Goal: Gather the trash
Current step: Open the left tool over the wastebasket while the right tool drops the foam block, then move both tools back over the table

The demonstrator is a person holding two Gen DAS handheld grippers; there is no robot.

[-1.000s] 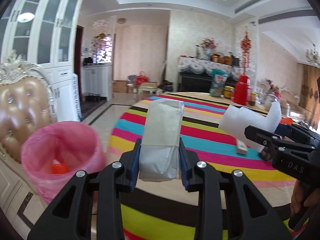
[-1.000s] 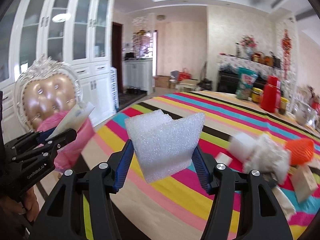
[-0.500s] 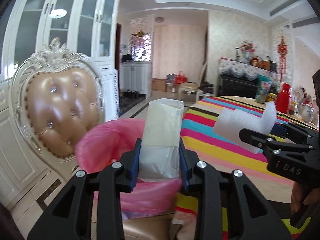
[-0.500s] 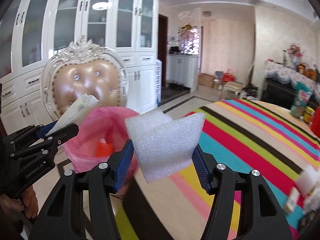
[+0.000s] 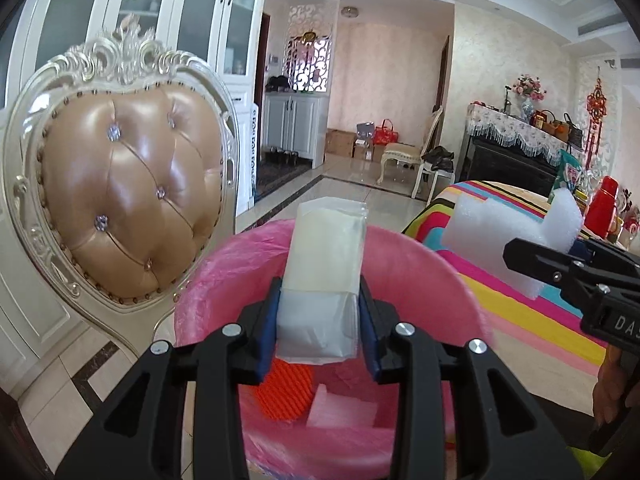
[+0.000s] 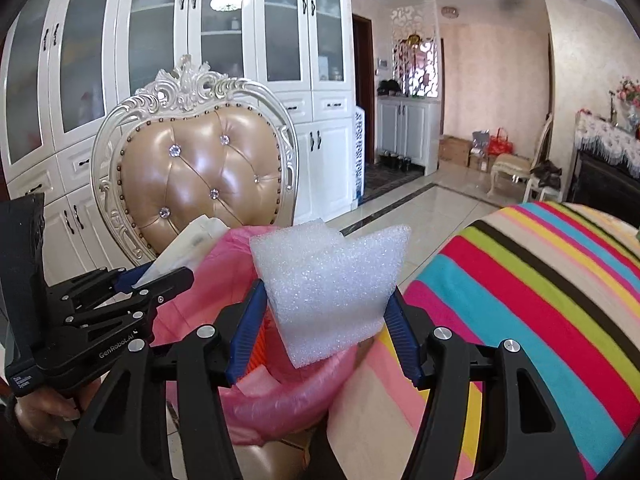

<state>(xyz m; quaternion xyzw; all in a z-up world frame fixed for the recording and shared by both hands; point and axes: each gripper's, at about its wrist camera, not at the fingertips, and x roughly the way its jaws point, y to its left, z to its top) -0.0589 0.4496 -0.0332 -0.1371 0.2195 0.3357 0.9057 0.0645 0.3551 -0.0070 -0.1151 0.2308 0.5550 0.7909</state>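
Note:
My left gripper [image 5: 319, 312] hangs over the pink-lined trash bin [image 5: 408, 276] with a white plastic packet [image 5: 326, 256] upright between its blue pads. Its jaws are opening, and the pads still touch the packet's sides. An orange mesh piece [image 5: 284, 388] and a white foam scrap [image 5: 340, 404] lie inside the bin. My right gripper [image 6: 326, 320] is shut on a white foam block [image 6: 332, 280], held over the bin's near rim [image 6: 280, 400]. The right wrist view shows the left gripper [image 6: 160, 276] with the packet [image 6: 188, 240] at the left.
A tufted tan chair [image 5: 128, 200] with an ornate white frame stands right behind the bin. The table with the striped cloth [image 6: 540, 300] lies to the right. White cabinets [image 6: 240, 60] line the wall, with tiled floor [image 5: 352, 188] beyond.
Both grippers swung left from over the striped table to above the pink bin, each carrying its item. The chair and bin now fill the near view.

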